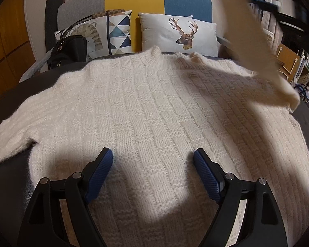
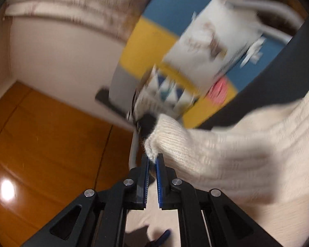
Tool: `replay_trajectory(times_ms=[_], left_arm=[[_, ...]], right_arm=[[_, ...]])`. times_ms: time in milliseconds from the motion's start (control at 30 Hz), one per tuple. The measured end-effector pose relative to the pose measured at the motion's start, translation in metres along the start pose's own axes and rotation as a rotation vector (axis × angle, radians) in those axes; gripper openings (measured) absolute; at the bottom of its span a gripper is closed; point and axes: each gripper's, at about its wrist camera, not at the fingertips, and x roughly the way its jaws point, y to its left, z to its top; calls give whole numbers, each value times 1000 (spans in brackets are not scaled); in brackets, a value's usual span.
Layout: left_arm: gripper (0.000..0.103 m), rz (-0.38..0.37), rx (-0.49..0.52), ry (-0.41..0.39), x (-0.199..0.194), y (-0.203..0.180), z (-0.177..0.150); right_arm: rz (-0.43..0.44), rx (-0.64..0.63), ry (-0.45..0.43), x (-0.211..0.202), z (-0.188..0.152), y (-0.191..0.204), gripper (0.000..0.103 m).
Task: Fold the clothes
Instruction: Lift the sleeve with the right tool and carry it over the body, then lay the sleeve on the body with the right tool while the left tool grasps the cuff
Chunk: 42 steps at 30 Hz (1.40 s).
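Through my left wrist camera my left gripper [image 1: 153, 156] hangs wide open and empty over the cream sweater [image 1: 146, 111] spread flat on the dark table [image 1: 8, 103], while at two o'clock, through my right camera, my right gripper [image 2: 152, 158] pinches the sleeve cuff [image 2: 166, 135].

Motion blur smears the raised sleeve [image 1: 249, 35] and both cushions [image 2: 206, 47], while the sweater's hem [image 1: 154, 236] runs off frame.
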Motion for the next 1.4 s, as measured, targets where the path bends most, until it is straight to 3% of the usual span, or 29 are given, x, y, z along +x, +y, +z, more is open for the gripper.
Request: replay_trajectory(times_ms=[233,300,367,433,533,633,800,933,1100,1333,1400], left_arm=[[84,-14,-8,-1,-1,1,1],[85,-16,-9,0,-1,1,1],[85,-20,-10,2,-1,1,2],[87,-26,-10,6,-1,1,2],[89,-42,-17,19,-2,2,5],[89,-54,-36,37,-3,2,11],[89,-30,-113,76,3,5,33],[89,-9,-223,98,11,23,54],[89,-39,-336,121,23,37,76],[89,-88,-309,77,29,21,95],[89,-106,-316,90,36,19,93]], right_arm=[[-48,-7,228,91,-55,-15,6],[-47,15,327,105,-65,-30,9],[-43,38,394,110,-72,-42,19],[-22,34,381,96,-72,-47,23],[4,3,288,54,-66,-56,23],[-37,-28,149,-1,-58,-71,23],[-121,-32,82,-59,-58,-100,23],[-176,-7,28,-77,-62,-122,23],[-245,25,-39,-99,-66,-148,23],[-360,-98,-93,-100,-78,-146,19],[-343,-87,-95,-106,-78,-150,19]])
